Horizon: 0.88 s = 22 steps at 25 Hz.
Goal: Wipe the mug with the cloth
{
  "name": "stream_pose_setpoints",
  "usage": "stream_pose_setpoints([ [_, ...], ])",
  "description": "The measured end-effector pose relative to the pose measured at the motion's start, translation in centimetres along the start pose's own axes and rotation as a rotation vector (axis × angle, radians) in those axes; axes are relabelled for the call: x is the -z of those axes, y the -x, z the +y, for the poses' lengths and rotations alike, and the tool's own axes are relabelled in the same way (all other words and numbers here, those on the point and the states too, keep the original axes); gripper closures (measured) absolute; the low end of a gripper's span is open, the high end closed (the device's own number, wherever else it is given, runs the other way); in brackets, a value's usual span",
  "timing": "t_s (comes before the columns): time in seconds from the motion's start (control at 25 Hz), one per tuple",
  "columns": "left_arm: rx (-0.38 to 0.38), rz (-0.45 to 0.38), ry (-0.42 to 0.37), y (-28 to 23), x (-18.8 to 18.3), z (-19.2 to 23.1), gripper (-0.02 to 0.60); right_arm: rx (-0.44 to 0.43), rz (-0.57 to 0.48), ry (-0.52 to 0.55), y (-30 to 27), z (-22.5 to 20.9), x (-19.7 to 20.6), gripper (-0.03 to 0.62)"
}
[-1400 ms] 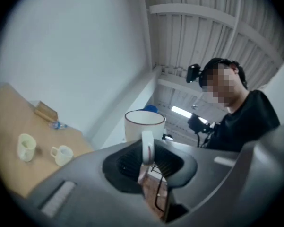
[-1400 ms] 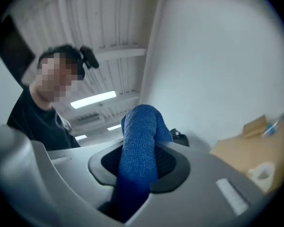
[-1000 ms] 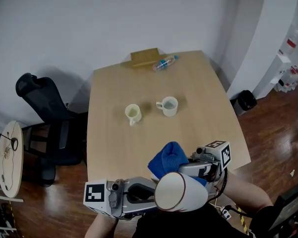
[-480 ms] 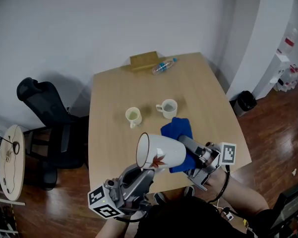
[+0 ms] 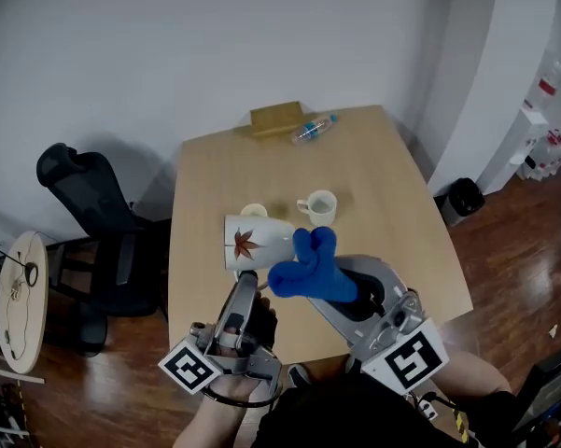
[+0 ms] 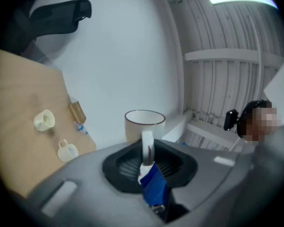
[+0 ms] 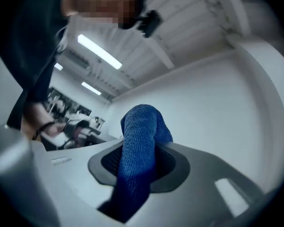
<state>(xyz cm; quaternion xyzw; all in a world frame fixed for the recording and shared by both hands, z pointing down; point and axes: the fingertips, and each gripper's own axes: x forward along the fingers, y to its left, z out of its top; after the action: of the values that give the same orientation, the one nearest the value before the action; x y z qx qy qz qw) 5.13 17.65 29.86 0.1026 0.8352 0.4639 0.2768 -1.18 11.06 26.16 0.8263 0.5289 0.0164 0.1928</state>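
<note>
A white mug [image 5: 257,241] with a red leaf print hangs on its side over the table's near half, mouth to the left. My left gripper [image 5: 247,280] is shut on its handle; in the left gripper view the mug [image 6: 144,126] stands beyond the closed jaws [image 6: 147,150]. A blue cloth [image 5: 308,269] sticks out of my right gripper [image 5: 339,286], which is shut on it. The cloth's bunched end lies against the mug's base end. In the right gripper view the cloth [image 7: 139,150] fills the gap between the jaws [image 7: 136,174].
On the wooden table [image 5: 401,222] stand a pale yellow cup [image 5: 253,211] and a small white cup [image 5: 319,206]. A plastic bottle [image 5: 313,127] and a wooden box [image 5: 275,117] lie at the far edge. A black office chair [image 5: 84,203] stands left, a black bin [image 5: 464,192] right.
The left gripper swung the mug up and away from the body, turning its mouth to the left. The right gripper rolled over and brought the cloth against the mug's base end.
</note>
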Motion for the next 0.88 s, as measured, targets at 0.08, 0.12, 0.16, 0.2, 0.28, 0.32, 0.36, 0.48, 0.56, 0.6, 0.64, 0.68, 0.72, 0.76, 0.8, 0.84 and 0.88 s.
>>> stream_pose_setpoints([
  [0.08,-0.005,-0.001,0.056,-0.3,0.4,0.2,0.517,-0.034,0.047,0.334,-0.5,3.2,1.5,0.484],
  [0.12,-0.007,0.005,0.072,-0.3,0.6,0.2,0.517,-0.036,0.059,0.482,-0.9,4.2,2.0,0.484],
  [0.16,-0.008,0.012,0.082,-0.4,0.9,0.2,0.517,-0.031,0.067,0.593,-1.2,4.8,2.4,0.484],
  [0.2,-0.008,0.019,0.089,-0.3,1.2,0.2,0.517,-0.022,0.070,0.660,-1.3,5.0,2.7,0.484],
  [0.28,-0.008,0.033,0.085,0.0,1.8,0.2,0.517,-0.004,0.074,0.685,-1.3,4.6,2.5,0.484],
  [0.32,-0.006,0.043,0.072,0.1,2.0,0.2,0.517,0.002,0.075,0.660,-1.2,4.1,2.2,0.484],
  [0.36,-0.002,0.056,0.050,0.3,2.2,0.1,0.517,0.003,0.073,0.614,-1.1,3.6,1.8,0.484],
  [0.48,0.029,0.118,-0.053,0.9,2.7,-0.3,0.517,-0.057,0.063,0.351,-0.9,2.0,0.9,0.484],
  [0.56,0.062,0.167,-0.113,1.4,2.8,-0.5,0.517,-0.120,0.055,0.008,-0.9,0.7,0.7,0.484],
  [0.6,0.079,0.198,-0.141,1.6,3.0,-0.6,0.517,-0.148,0.048,-0.194,-0.9,-0.2,0.7,0.484],
  [0.64,0.092,0.233,-0.172,1.8,3.2,-0.8,0.517,-0.186,0.040,-0.374,-0.9,-1.1,1.0,0.484],
  [0.68,0.102,0.274,-0.205,2.0,3.4,-1.0,0.517,-0.235,0.034,-0.516,-0.9,-1.9,1.5,0.484],
  [0.72,0.112,0.319,-0.242,2.2,3.7,-1.1,0.517,-0.282,0.033,-0.637,-0.9,-2.6,2.2,0.484],
  [0.76,0.127,0.366,-0.279,2.3,4.0,-1.4,0.517,-0.321,0.034,-0.753,-0.8,-3.2,3.1,0.483],
  [0.8,0.148,0.410,-0.310,2.5,4.4,-1.7,0.517,-0.362,0.030,-0.869,-0.7,-3.5,3.8,0.484],
  [0.84,0.177,0.445,-0.331,2.8,4.8,-2.2,0.517,-0.409,0.019,-0.984,-0.4,-3.6,4.4,0.483],
  [0.88,0.213,0.469,-0.337,3.0,5.2,-2.8,0.517,-0.457,0.000,-1.092,0.0,-3.6,5.0,0.484],
])
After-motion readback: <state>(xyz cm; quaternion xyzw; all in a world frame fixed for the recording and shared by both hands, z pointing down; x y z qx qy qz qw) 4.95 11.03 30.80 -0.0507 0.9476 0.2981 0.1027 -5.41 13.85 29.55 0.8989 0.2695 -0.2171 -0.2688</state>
